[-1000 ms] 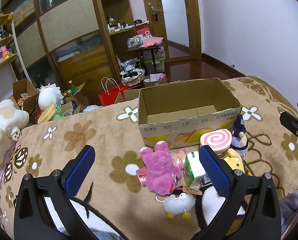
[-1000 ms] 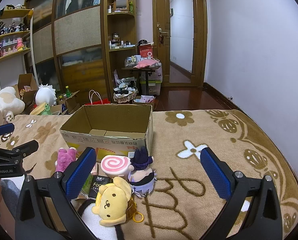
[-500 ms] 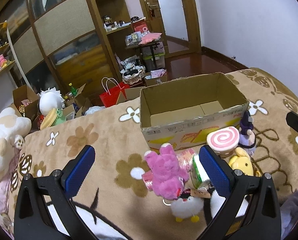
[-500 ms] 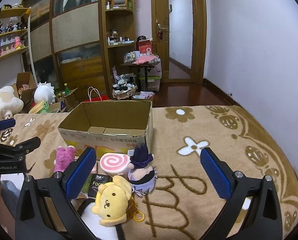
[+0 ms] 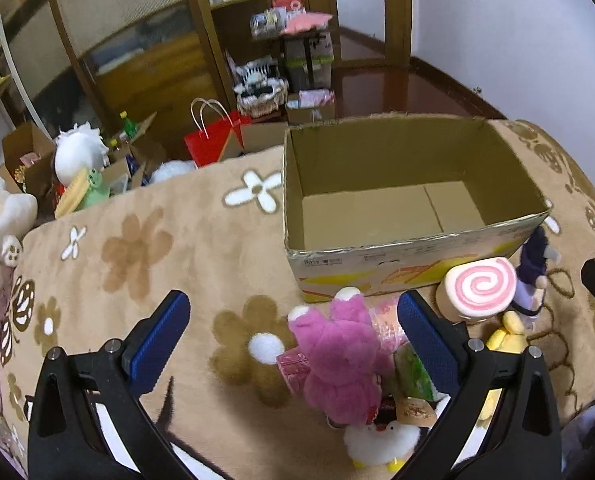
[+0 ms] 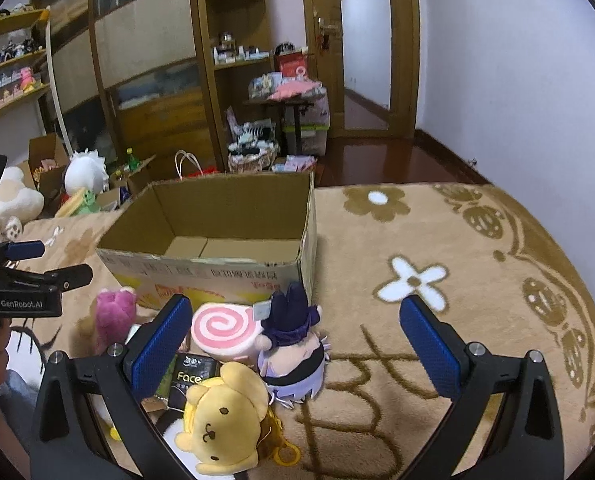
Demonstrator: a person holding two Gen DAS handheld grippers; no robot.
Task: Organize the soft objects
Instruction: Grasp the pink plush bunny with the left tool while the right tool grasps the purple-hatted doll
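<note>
Toys lie heaped on a tan flowered blanket (image 5: pixel 201 248) just in front of an open cardboard box (image 5: pixel 409 216), which shows only its bare bottom flaps. From the left wrist view the left gripper (image 5: pixel 293 320) hangs over the near edge of the heap with its jaws spread wide and nothing between them; a pink plush (image 5: pixel 337 356) lies at about 5 o'clock from its midpoint, close to the blue pad of one finger. A pink packet (image 5: pixel 293 366) and a green packet (image 5: pixel 413 372) are wedged against the plush, and a white chick toy (image 5: pixel 381 442) sits below it at 6 o'clock. A swirl cushion (image 5: pixel 479 286) leans on the box front at 3 o'clock, with a purple-hatted doll (image 5: pixel 535 276) just beside it.

From the right wrist view the right gripper (image 6: pixel 295 330) is also spread wide and empty, above the doll (image 6: pixel 293 344). The swirl cushion (image 6: pixel 222 330) touches the doll at 9 o'clock, a yellow dog plush (image 6: pixel 223 420) lies at 7 o'clock, and a black packet (image 6: pixel 191 378) is partly buried between them. The box (image 6: pixel 217 248) stands at 11 o'clock, directly behind the heap.

Beyond the blanket's far edge are a red bag (image 5: pixel 213 140), small cartons, more stuffed animals, shelves and a wooden door (image 6: pixel 367 48).
</note>
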